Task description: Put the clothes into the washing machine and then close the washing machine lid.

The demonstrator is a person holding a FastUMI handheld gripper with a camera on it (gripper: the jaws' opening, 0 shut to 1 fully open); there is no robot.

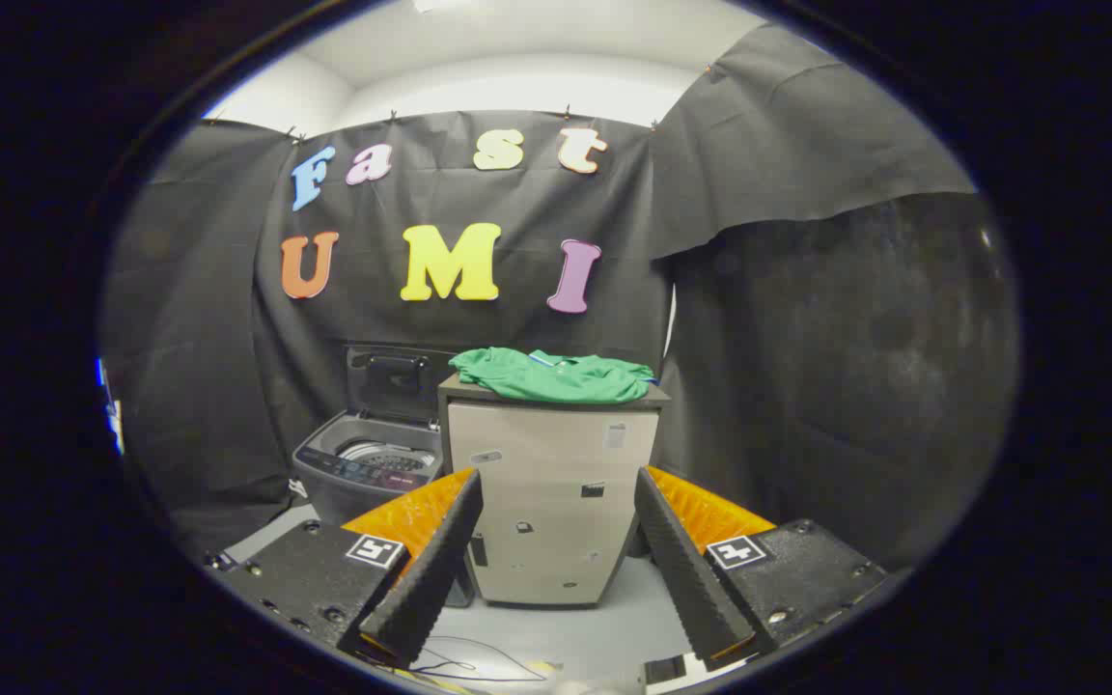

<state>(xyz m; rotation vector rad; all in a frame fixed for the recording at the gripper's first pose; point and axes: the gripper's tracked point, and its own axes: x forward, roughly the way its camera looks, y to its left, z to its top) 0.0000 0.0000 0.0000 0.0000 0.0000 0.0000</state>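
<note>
Gripper (556,560) spread wide, fingers holding nothing, a broad gap between them. Each finger base carries a square black-and-white marker tag (375,551); pattern only, no readable text.

Beyond the fingers, dead ahead at 12 o'clock: a small beige cabinet (552,502) with a dark top. Its front has several small stickers, too small to read. Green shirt (553,375) lies crumpled on the cabinet top, with a bit of blue-white trim at the collar area.

At about 10 o'clock from the fingers, just beside the cabinet's left side: top-load washing machine (368,468), grey, lid (392,378) up and standing against the black cloth wall, drum visible inside. Control panel markings are unreadable, no brand legible.

Floor (556,637) is pale grey; a thin cable lies on it near the fingers.
</note>
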